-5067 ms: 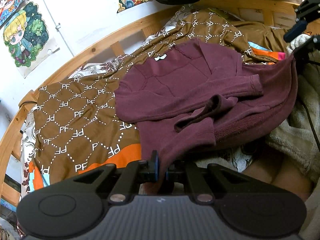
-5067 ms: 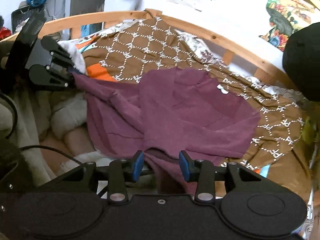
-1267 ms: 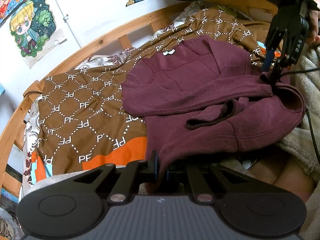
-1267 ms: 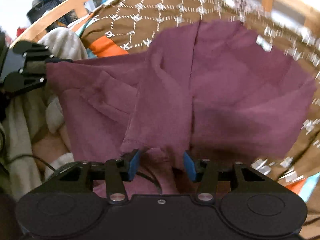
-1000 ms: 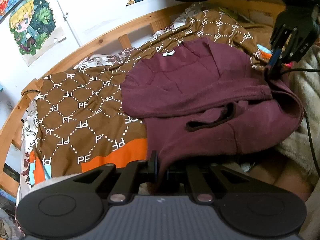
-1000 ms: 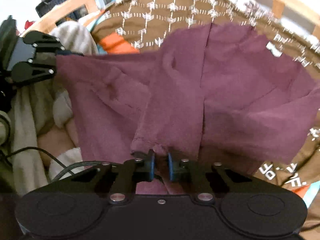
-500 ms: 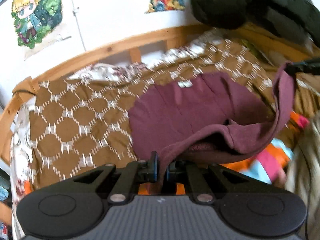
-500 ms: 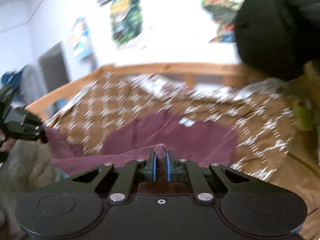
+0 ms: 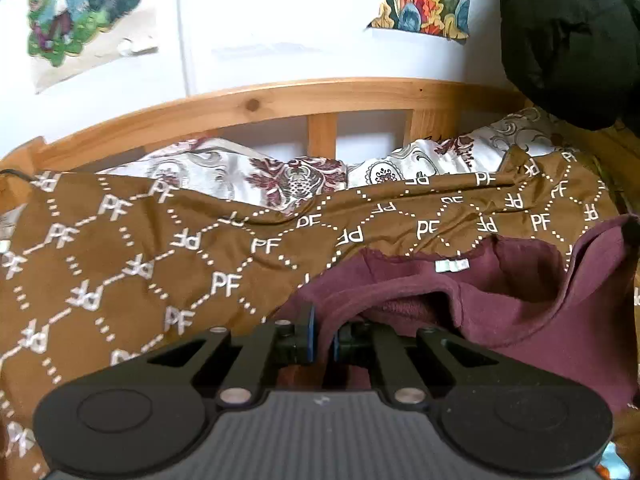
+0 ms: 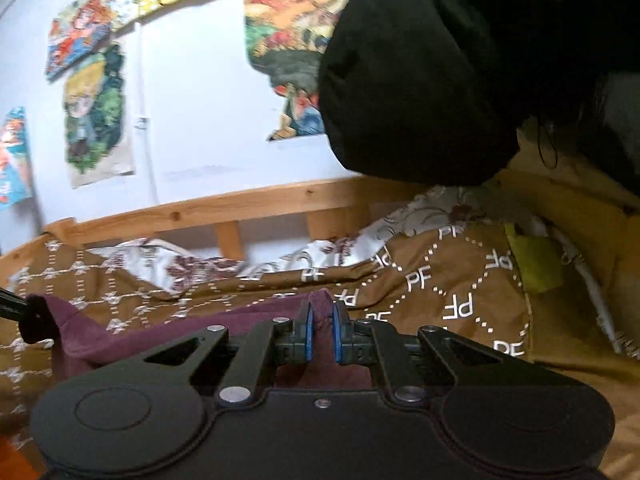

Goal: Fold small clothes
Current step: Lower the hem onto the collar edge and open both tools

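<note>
Garment: maroon sweater (image 9: 520, 308) on the brown PF-patterned bedspread (image 9: 120, 264), at 4 o'clock in the left wrist view
Long axis: its lifted edge runs 9 to 3 o'clock in the left wrist view, spanning from one gripper to the other
Facing: white neck label (image 9: 451, 265) lies at the far edge, toward the wooden bed rail (image 9: 248, 104); the near layer is raised above the layer lying flat, with a dark gap between them
Left gripper (image 9: 322, 340): jaws nearly together, blue pads pinching a fold of the sweater's near edge; it also shows in the right wrist view at 9 o'clock (image 10: 24, 314), holding the cloth's far corner
Right gripper (image 10: 321, 336): jaws nearly together, a tuft of maroon cloth standing up between the blue pads
Right corner: in the left wrist view the cloth rises to a peak at 3 o'clock; the gripper holding it is cut off by the frame edge
Hidden: sleeves and lower hem cannot be made out; the gripper bodies cover the sweater's near part in both views
Surroundings: patterned pillow (image 9: 296, 176) against the rail, black padded garment (image 10: 420, 80) hanging at 1 o'clock, posters (image 10: 94, 112) on the wall
Image quality: the left part of the right wrist view is blurred
</note>
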`<state>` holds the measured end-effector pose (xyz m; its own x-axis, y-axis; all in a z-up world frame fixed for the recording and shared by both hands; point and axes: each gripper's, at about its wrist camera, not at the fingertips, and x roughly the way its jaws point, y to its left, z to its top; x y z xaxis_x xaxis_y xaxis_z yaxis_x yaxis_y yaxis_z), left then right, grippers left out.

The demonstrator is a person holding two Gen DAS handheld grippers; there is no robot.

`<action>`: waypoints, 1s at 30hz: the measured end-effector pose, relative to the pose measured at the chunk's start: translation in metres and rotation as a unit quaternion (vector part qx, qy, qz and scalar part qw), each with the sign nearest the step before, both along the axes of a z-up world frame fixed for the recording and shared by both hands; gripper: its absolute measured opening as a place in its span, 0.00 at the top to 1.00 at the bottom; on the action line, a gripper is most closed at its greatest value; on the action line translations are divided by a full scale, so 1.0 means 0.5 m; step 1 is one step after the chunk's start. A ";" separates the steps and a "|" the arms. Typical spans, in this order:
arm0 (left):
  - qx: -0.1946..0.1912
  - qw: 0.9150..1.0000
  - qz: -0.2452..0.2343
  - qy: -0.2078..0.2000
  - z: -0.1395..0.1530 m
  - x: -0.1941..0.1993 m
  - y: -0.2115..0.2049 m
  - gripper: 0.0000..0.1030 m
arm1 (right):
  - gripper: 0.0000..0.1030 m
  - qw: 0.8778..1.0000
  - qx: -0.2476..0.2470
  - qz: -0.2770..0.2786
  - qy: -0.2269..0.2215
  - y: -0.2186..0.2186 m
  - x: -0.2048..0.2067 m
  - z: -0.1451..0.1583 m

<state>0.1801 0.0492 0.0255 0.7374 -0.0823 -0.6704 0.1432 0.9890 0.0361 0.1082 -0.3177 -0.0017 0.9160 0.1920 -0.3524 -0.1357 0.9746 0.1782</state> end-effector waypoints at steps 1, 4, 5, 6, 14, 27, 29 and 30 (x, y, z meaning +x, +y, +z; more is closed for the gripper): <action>-0.001 1.000 -0.002 0.002 -0.012 0.012 -0.003 0.91 | 0.91 1.000 0.006 -0.008 0.003 0.000 0.019 -0.018; -0.008 1.000 0.001 0.015 -0.048 0.055 -0.005 0.91 | 0.91 0.999 0.026 -0.027 0.020 0.001 0.066 -0.060; -0.010 1.000 0.001 0.020 -0.059 0.065 -0.006 0.91 | 0.91 0.999 0.026 -0.032 0.024 0.000 0.075 -0.071; -0.011 1.000 0.000 0.025 -0.070 0.073 -0.008 0.91 | 0.91 0.999 0.027 -0.036 0.027 -0.002 0.083 -0.079; -0.038 0.997 0.004 0.059 -0.126 0.113 0.018 0.88 | 0.91 0.997 0.019 -0.063 0.040 -0.007 0.118 -0.119; -0.089 0.993 0.056 0.048 -0.124 0.106 0.088 0.47 | 0.84 0.996 0.009 -0.061 0.057 0.001 0.136 -0.155; -0.086 0.994 0.063 0.036 -0.119 0.097 0.099 0.32 | 0.76 0.996 0.010 -0.066 0.056 -0.003 0.131 -0.154; -0.087 0.994 0.064 0.032 -0.117 0.093 0.103 0.32 | 0.73 0.996 0.010 -0.069 0.054 -0.005 0.128 -0.152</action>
<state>0.2267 0.1010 -0.0328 0.7053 -0.1087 -0.7005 0.0123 0.9899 -0.1413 0.1722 -0.3203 -0.0778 0.8911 0.0752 -0.4476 0.0204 0.9785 0.2050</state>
